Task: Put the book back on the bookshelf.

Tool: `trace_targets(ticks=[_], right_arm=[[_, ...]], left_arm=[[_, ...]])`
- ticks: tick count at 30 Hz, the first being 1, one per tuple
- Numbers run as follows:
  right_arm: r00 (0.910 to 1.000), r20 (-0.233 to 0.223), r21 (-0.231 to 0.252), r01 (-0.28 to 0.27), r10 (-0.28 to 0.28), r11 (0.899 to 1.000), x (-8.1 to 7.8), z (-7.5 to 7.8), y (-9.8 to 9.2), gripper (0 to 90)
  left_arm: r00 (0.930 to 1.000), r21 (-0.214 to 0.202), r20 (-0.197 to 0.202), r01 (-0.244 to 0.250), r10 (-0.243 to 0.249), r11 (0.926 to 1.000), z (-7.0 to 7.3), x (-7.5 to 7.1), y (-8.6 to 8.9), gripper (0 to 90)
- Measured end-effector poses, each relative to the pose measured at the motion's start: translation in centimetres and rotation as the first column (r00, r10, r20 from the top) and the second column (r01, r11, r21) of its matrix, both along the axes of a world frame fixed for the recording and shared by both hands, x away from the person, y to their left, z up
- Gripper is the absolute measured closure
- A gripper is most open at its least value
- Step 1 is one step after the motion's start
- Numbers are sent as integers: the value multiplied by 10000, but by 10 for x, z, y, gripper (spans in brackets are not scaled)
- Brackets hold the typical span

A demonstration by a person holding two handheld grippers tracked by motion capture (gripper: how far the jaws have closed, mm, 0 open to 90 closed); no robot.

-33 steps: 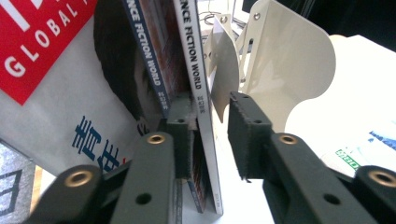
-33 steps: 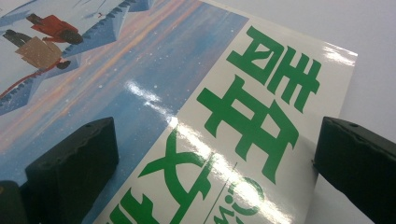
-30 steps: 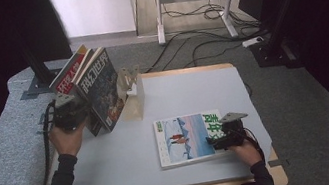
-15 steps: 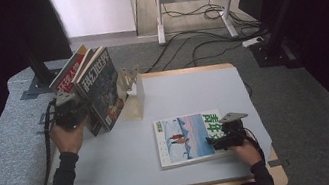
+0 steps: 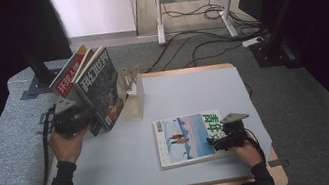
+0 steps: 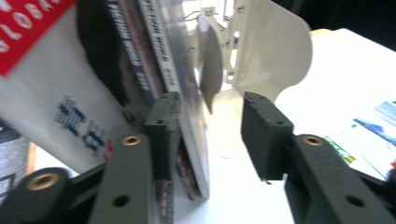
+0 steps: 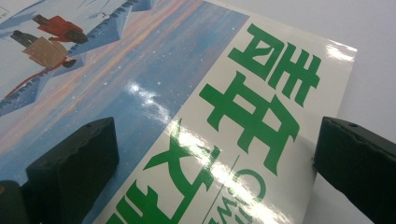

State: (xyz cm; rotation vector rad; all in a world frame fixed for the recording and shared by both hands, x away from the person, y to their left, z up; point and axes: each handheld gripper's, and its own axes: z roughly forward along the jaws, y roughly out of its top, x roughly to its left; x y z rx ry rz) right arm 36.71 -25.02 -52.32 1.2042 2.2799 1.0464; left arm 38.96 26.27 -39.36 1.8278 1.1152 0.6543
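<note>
Shelving magazines into the cream metal bookend stand (image 5: pixel 133 95) at the table's 11 o'clock: two glossy magazines, red-titled (image 5: pixel 68 78) and dark sci-fi (image 5: pixel 101 90), already lean there. Left gripper (image 6: pixel 208 128) jaws have just been opening, partway apart, dark magazine's edge between them, seemingly let go. Right gripper (image 7: pixel 210 163) wide open, straddling the flat blue snow-scene magazine (image 5: pixel 185 137) at 5 o'clock, not yet gripped; that one is left.

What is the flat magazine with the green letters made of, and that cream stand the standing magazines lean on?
The flat magazine with green letters looks like glossy coated paper: light glares off its cover. The cream stand seems thin painted sheet metal or plastic, smooth with cut-out slots; which one is unclear.
</note>
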Motion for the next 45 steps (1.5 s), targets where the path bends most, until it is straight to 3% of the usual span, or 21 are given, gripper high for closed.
trace_targets(ticks=[4, 5, 9, 10, 11, 12, 14, 15, 16, 18, 19, 22, 24, 25, 27, 29, 30, 35, 37, 40, 45], right_arm=[[10000, -23, 51, 93, -93, 9999, -1, 0, -2, 0], [9996, -203, 3, 181, -181, 9998, -2, -1, -3, 0], [9984, -397, 342, 409, -395, 9986, -3, -4, -7, 0], [9982, -412, 358, 440, -425, 9984, -4, -4, -8, 0], [9981, -352, 324, 514, -502, 9982, -6, -4, -10, 0], [9981, -352, 324, 514, -502, 9982, -6, -4, -10, 0], [9979, -344, 361, 559, -547, 9978, -8, -4, -11, 0], [9979, -337, 408, 572, -559, 9975, -9, -5, -12, 0], [9979, -337, 408, 572, -559, 9975, -9, -5, -12, 0], [9979, -355, 436, 558, -543, 9975, -11, -5, -12, 0], [9980, -335, 438, 555, -540, 9975, -12, -5, -13, 0], [9980, -336, 453, 550, -535, 9975, -14, -5, -13, 0], [9981, -328, 466, 540, -525, 9975, -16, -5, -13, 0], [9980, -326, 486, 559, -544, 9973, -17, -6, -13, 0], [9981, -323, 492, 546, -531, 9973, -18, -6, -13, 0], [9981, -401, 603, 492, -468, 9970, -20, -7, -12, 0], [9982, -412, 623, 456, -431, 9970, -21, -7, -12, 0], [9985, -387, 650, 407, -382, 9971, -23, -7, -10, 0], [9984, -376, 664, 448, -424, 9968, -24, -8, -10, 0], [9983, -370, 684, 477, -452, 9965, -24, -8, -10, 0], [9981, -363, 722, 524, -498, 9960, -24, -8, -10, 0]], left_arm=[[9986, 163, -154, 517, -514, 9985, -6, -4, -7, 450], [9962, 235, -299, 820, -813, 9964, -8, -4, -9, 375], [9827, 523, -677, 1762, -1726, 9830, -22, -7, -23, 295], [9775, 530, -824, 1989, -1942, 9786, -25, -7, -26, 270], [9676, 561, -1132, 2332, -2259, 9708, -32, -7, -32, 228], [9676, 561, -1132, 2332, -2259, 9708, -32, -7, -32, 208], [9572, 430, -1371, 2630, -2550, 9639, -38, -8, -36, 188], [9464, 277, -1560, 2905, -2829, 9565, -44, -8, -40, 159], [9464, 277, -1560, 2905, -2829, 9565, -44, -8, -40, 138], [9393, 183, -1656, 3075, -3004, 9514, -49, -8, -44, 138], [9285, 243, -1819, 3334, -3237, 9425, -55, -8, -47, 117], [9284, 576, -1911, 3346, -3186, 9406, -60, -9, -52, 90], [9213, 732, -2063, 3505, -3296, 9337, -66, -10, -57, 76], [9135, 814, -2201, 3667, -3422, 9268, -73, -11, -63, 53], [9090, 832, -2273, 3755, -3493, 9231, -76, -11, -66, 39], [8936, 839, -2509, 4031, -3721, 9113, -87, -10, -73, 3], [8936, 839, -2509, 4031, -3721, 9113, -87, -10, -73, 0], [8766, 848, -2734, 4322, -3961, 8978, -101, -10, -81, 0], [8724, 742, -2902, 4304, -3934, 8996, -112, -8, -80, 0], [8722, 874, -2988, 4291, -3873, 8990, -117, -7, -78, 0], [8673, 1329, -3147, 4427, -3857, 8868, -129, -6, -84, 0]])
